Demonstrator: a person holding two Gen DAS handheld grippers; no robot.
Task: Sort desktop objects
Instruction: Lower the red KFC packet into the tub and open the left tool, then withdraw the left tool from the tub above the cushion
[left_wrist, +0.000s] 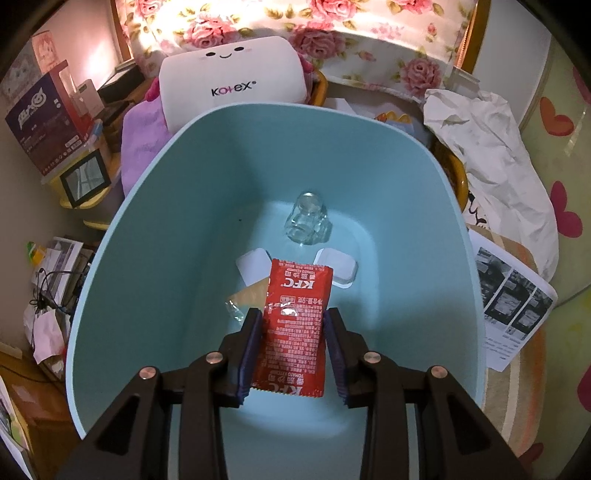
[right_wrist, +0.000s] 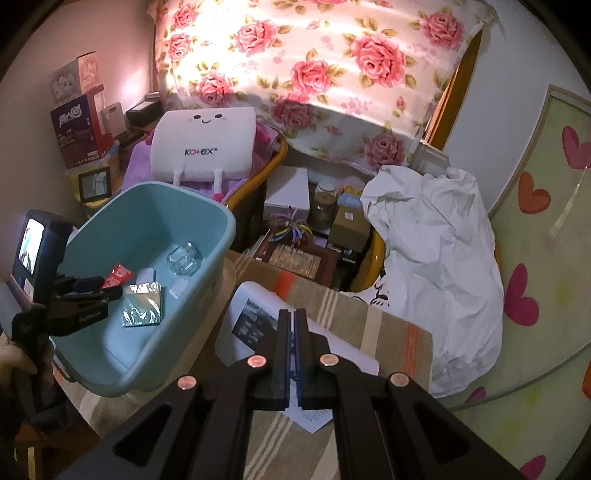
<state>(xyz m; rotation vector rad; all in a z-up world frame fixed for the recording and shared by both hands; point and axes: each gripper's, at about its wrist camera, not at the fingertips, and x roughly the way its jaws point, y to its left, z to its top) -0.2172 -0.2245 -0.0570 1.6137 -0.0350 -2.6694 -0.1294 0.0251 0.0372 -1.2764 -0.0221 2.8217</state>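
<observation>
A pale turquoise plastic tub (left_wrist: 155, 236) with rounded corners and smooth high walls is the biggest thing here; there is one, standing on a striped cloth (right_wrist: 402, 332) beside one printed paper sheet (right_wrist: 255, 314). Inside the tub, the left gripper (left_wrist: 293, 314) reaches over the rim with its jaws spread, and one red KFC ketchup sachet (left_wrist: 295, 317) sits between its blue-padded fingers (left_wrist: 251, 347). The left pad touches the sachet's edge; a slight gap shows at the right pad, so whether it is truly pinched cannot be told. The sachet is flat and glossy, with white lettering and crimped ends.

On the tub floor lie one small clear glass mug (left_wrist: 306, 221) on its side near the far wall, two white rounded-square pieces (left_wrist: 338, 264) just beyond the sachet, and one flat packet in shiny clear wrap (right_wrist: 143, 303), partly hidden under the sachet in the left wrist view.

The right gripper (right_wrist: 291, 314) hovers outside the tub, above the paper sheet, its fingers pressed together with nothing between them.
</observation>
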